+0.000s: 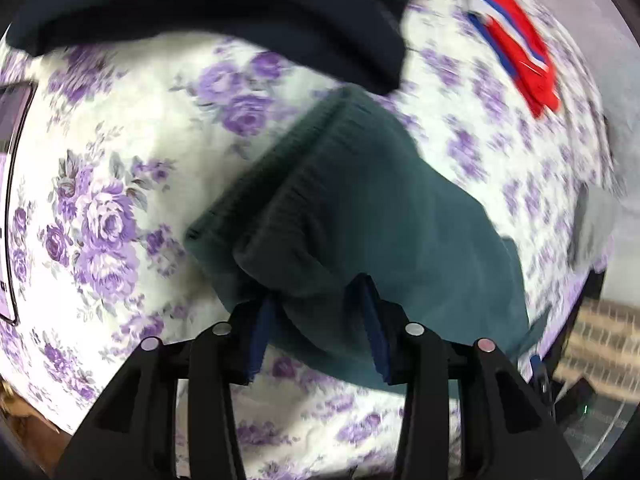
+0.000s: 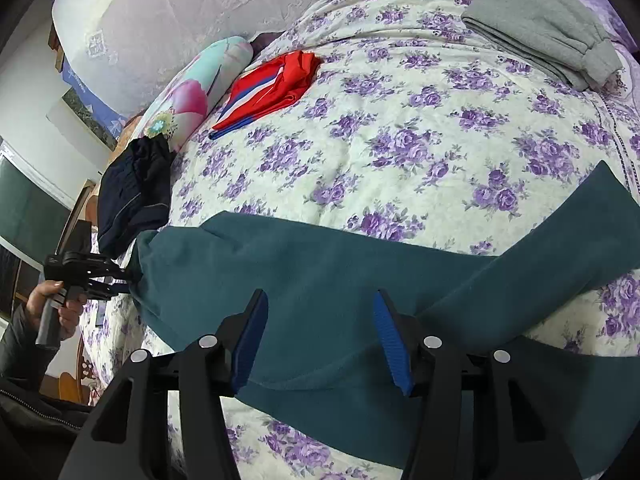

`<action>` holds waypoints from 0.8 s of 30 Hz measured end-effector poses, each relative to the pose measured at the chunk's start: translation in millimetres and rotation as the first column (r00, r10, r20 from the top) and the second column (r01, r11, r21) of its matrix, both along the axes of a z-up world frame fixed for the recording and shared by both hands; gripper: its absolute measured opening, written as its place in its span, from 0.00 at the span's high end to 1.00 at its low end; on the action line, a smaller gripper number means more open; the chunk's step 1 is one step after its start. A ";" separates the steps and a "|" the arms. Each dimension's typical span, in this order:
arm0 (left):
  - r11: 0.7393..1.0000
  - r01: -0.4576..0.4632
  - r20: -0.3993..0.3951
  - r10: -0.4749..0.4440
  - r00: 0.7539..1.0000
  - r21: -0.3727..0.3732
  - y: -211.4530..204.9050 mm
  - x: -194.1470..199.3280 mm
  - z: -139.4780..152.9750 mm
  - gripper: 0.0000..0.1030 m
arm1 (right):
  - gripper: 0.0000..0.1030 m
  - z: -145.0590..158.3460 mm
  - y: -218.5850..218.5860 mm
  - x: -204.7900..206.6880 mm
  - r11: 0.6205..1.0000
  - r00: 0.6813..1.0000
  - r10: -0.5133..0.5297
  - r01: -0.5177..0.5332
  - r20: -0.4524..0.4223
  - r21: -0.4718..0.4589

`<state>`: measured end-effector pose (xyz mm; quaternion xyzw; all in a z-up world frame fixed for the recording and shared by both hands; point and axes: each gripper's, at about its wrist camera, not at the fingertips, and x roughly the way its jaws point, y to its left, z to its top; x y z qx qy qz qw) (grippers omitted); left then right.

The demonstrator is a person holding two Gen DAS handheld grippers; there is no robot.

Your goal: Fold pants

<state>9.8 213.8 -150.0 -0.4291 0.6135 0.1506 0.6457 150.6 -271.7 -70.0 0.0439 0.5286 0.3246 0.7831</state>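
The teal pants (image 2: pixel 320 272) lie across the lower half of the right wrist view on a bedspread (image 2: pixel 400 128) printed with purple flowers, running from the lower left of the frame toward the right edge, where one leg (image 2: pixel 580 224) angles up toward the upper right. In the left wrist view the same pants (image 1: pixel 360 208) fill the centre of the frame, with the ribbed waistband (image 1: pixel 280 184) bunched toward the centre left. The left gripper (image 1: pixel 320 312) sits at the bottom centre of its own view; its blue-padded fingers (image 1: pixel 376 320) stand on either side of a gathered fold of teal fabric, and the fold fills the gap between them, so the jaws are pinching the pants. In the right wrist view the left gripper (image 2: pixel 120 280) appears at the far left edge, held in the person's hand (image 2: pixel 52 304), with its tip at the end of the pants. The right gripper (image 2: pixel 320 336) occupies the bottom centre of its view; its jaws are spread wide, the blue pads (image 2: pixel 390 344) well apart, with the teal fabric lying flat behind them and not clamped. A dark navy garment (image 2: pixel 132 196) lies at the left of the right wrist view just beside the pants, and fills the upper part of the left wrist view (image 1: pixel 240 12). A red garment with blue and white stripes (image 2: pixel 268 88) lies in the upper left centre, beside a floral pillow (image 2: pixel 200 88). Folded grey pants (image 2: pixel 540 28) rest at the upper right.
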 end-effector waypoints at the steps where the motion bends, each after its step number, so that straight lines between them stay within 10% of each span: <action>1: 1.000 -0.027 -0.008 0.027 1.000 0.005 1.6 -0.4 -3.1 0.79 | 0.45 -0.1 0.1 0.4 1.000 1.000 -0.002 0.002 -0.001 -0.001; 3: 0.997 -0.054 -0.020 0.056 0.998 0.062 2.5 -2.5 -0.9 0.93 | 0.45 -1.8 1.4 0.4 1.000 1.000 0.002 -0.002 -0.006 -0.004; 14: 0.963 0.003 0.073 -0.024 0.997 0.268 -11.8 -31.2 69.4 0.95 | 0.41 -33.4 9.3 -5.4 0.997 0.992 0.027 -0.035 -0.123 -0.065; 20: 0.930 0.100 -0.122 -0.060 0.991 0.353 -8.9 -34.0 10.0 0.85 | 0.37 -53.4 16.2 -12.4 0.985 0.983 0.050 -0.077 -0.176 -0.152; 24: 0.939 0.080 -0.056 -0.065 0.996 0.334 -14.1 -30.2 22.1 0.84 | 0.37 -29.6 3.7 -9.0 0.990 0.991 0.048 -0.064 -0.121 -0.127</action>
